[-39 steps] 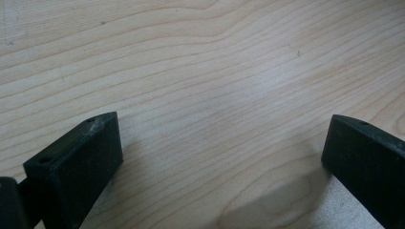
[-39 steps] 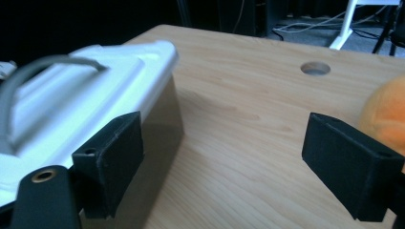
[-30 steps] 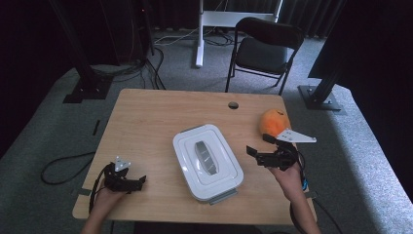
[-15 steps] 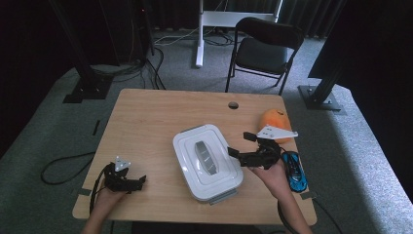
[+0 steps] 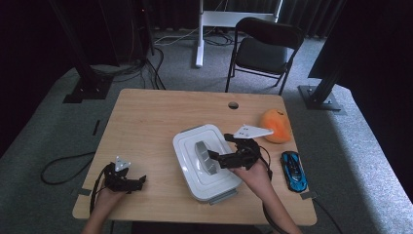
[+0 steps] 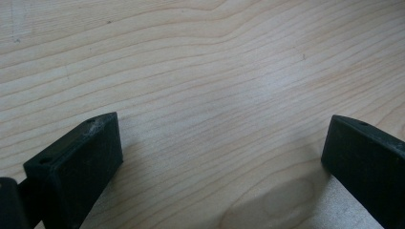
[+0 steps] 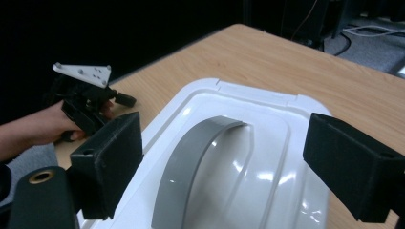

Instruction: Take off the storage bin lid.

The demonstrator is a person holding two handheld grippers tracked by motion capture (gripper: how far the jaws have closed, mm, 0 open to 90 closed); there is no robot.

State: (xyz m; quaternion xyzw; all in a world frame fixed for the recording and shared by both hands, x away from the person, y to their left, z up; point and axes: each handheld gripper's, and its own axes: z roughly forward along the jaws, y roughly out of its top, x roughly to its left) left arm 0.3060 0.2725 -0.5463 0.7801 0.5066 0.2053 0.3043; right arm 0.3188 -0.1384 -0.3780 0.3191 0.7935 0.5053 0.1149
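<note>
A white lidded container [image 5: 204,163] with a grey arched handle [image 5: 203,157] sits mid-table, a little to the right. My right gripper [image 5: 219,147] hovers over the lid from the right side, open. In the right gripper view its jaws stand wide on either side of the handle [image 7: 191,162] without touching it, the right gripper [image 7: 224,150] pointing along the lid [image 7: 282,143]. My left gripper [image 5: 135,183] rests low near the table's front left corner. In the left gripper view the left gripper [image 6: 222,148] is open over bare wood [image 6: 200,71], holding nothing.
An orange soft toy [image 5: 276,126] lies at the table's right side, and a blue toy car [image 5: 293,170] sits near the right edge beside my right forearm. A cable hole [image 5: 233,105] marks the far edge. A black chair [image 5: 265,48] stands beyond the table.
My right gripper has travelled left from beside the orange toy to over the container lid, uncovering the blue car. The left gripper has stayed put.
</note>
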